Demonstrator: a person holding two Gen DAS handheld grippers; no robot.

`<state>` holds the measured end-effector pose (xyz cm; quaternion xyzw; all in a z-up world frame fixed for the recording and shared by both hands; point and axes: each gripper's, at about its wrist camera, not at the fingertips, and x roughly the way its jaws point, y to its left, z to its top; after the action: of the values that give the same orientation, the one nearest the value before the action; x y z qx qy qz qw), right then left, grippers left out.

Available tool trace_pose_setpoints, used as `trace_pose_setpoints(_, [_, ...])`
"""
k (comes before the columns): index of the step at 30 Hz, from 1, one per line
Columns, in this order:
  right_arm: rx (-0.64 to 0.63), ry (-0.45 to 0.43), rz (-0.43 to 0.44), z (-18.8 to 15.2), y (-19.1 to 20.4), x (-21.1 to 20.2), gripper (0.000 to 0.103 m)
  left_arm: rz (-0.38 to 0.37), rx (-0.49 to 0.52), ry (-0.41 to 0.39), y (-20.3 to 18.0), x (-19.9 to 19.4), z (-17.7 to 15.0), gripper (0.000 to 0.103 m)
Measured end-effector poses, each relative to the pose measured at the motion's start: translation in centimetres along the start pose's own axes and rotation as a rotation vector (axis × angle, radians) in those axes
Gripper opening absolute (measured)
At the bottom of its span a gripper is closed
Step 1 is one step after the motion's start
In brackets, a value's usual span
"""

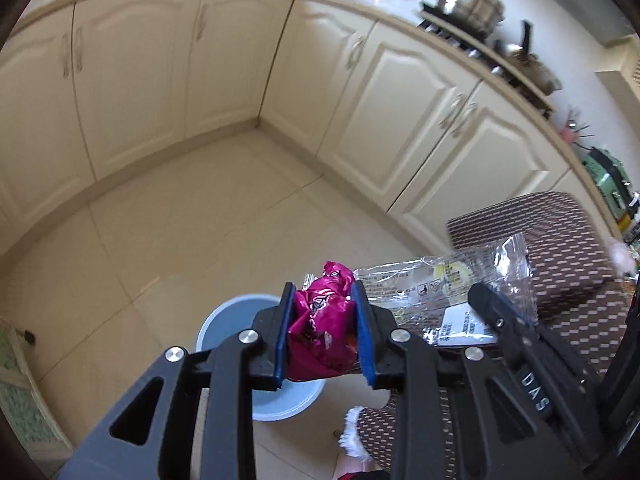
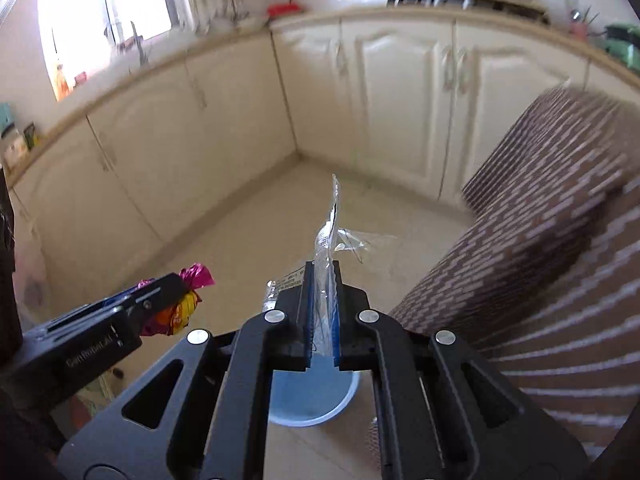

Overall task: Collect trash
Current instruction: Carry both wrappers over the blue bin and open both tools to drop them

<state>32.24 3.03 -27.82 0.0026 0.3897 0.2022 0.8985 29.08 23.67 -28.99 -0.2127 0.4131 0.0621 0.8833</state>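
My left gripper is shut on a crumpled magenta foil wrapper, squeezed between its blue pads. My right gripper is shut on a clear plastic wrapper that sticks up from between its pads. In the left wrist view the right gripper holds that clear plastic wrapper just right of mine. In the right wrist view the left gripper with the magenta wrapper sits at lower left. A pale blue bin stands on the floor under both grippers, also seen as the bin in the right wrist view.
Cream kitchen cabinets wrap the corner of the tiled floor. A person's patterned brown sleeve and trouser leg fill the right side. Pots stand on the counter. A green mat lies at far left.
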Motion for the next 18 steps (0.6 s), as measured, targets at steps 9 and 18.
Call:
trace_pose_setpoints(9, [0.042,0.183,0.055,-4.3,-0.1,12.1,0.010,0.074,-0.082,0.188,6.2,9.6,-2.5,0.027])
trace_pose_setpoints(18, [0.049,0.256,0.010,-5.7,-0.5,15.7,0.063,0.096,-0.106,0.266,6.6,13.4,-3.8,0.028])
